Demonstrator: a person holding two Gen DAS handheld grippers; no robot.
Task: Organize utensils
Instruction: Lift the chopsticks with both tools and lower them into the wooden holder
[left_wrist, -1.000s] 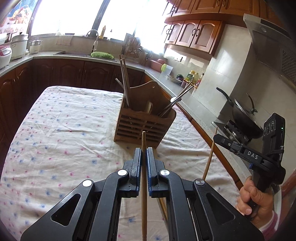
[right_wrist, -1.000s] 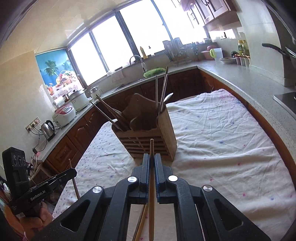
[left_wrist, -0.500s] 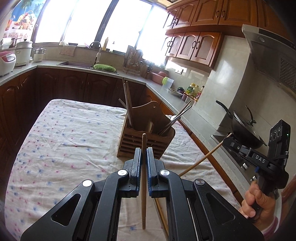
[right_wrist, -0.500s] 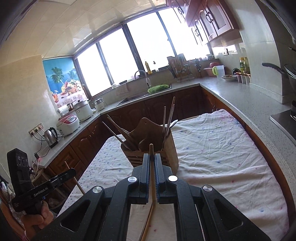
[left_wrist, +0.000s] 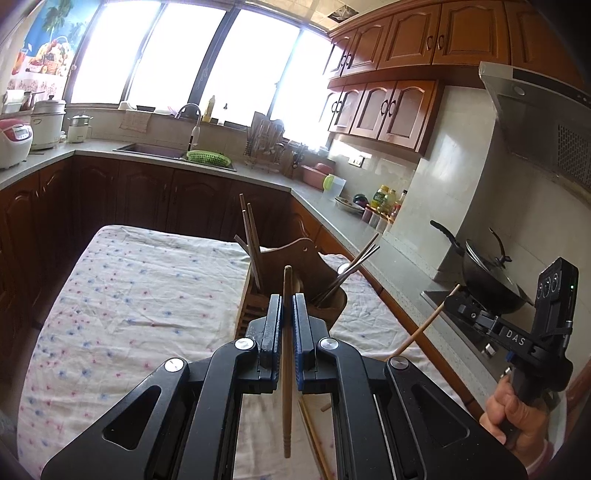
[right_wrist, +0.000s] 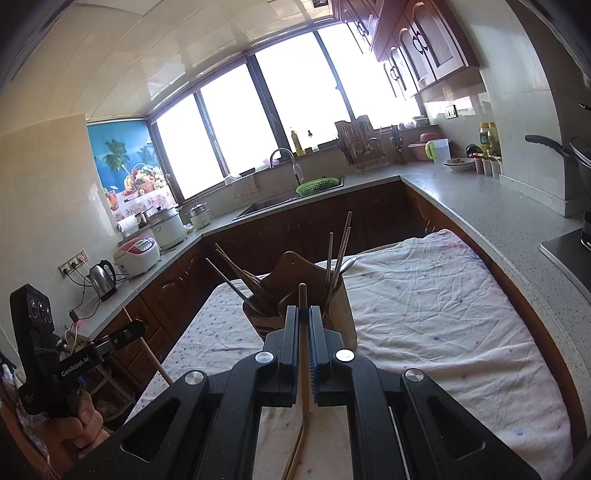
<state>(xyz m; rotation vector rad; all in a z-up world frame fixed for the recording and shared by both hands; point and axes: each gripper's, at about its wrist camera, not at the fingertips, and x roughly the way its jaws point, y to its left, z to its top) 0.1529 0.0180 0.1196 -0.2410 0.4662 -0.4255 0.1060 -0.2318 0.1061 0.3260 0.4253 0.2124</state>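
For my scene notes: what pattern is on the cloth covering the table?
White cloth scattered with small pink and blue floral dots, wrinkled; clearest in the left wrist view.

Strong daylight enters through the windows (left_wrist: 177, 55), which are blown out to white in both views. Glare washes the wall tiles (left_wrist: 373, 166) and ceiling (right_wrist: 147, 55). Lower cabinets (left_wrist: 129, 192) stand dark in shadow. Focus sharp overall; no motion blur. Fisheye bending is heavy, with black vignette at the corners.
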